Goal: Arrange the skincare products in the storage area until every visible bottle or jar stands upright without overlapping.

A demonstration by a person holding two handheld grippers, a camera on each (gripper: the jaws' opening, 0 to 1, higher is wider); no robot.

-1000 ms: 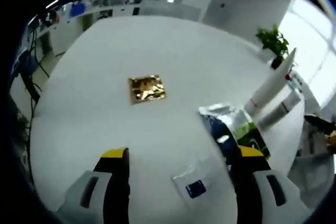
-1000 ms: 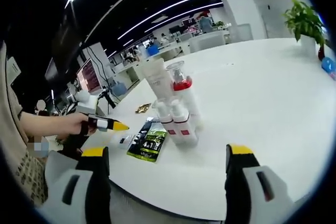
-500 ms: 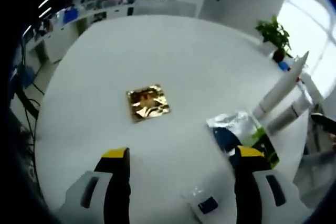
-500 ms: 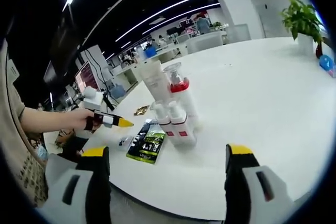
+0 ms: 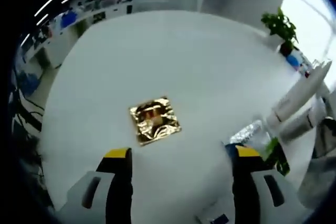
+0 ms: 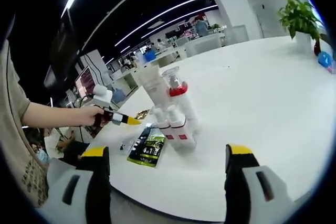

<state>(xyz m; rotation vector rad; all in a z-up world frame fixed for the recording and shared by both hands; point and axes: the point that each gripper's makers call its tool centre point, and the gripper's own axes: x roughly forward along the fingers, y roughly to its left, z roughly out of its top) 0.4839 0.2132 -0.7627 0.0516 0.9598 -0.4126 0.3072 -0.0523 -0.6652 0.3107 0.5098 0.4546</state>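
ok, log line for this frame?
left gripper open, over gold sachet | right gripper open, idle | bottles upright, clustered | green packet flat on table

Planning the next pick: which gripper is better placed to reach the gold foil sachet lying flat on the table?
Left. The gold sachet lies just ahead of the open left gripper, roughly between its jaws. The right gripper faces the upright bottles, with the sachet beyond them.

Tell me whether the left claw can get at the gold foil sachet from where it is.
Probably yes. The left claw is open, and the gold foil sachet lies flat on bare white table just ahead of its tips, with nothing between them.
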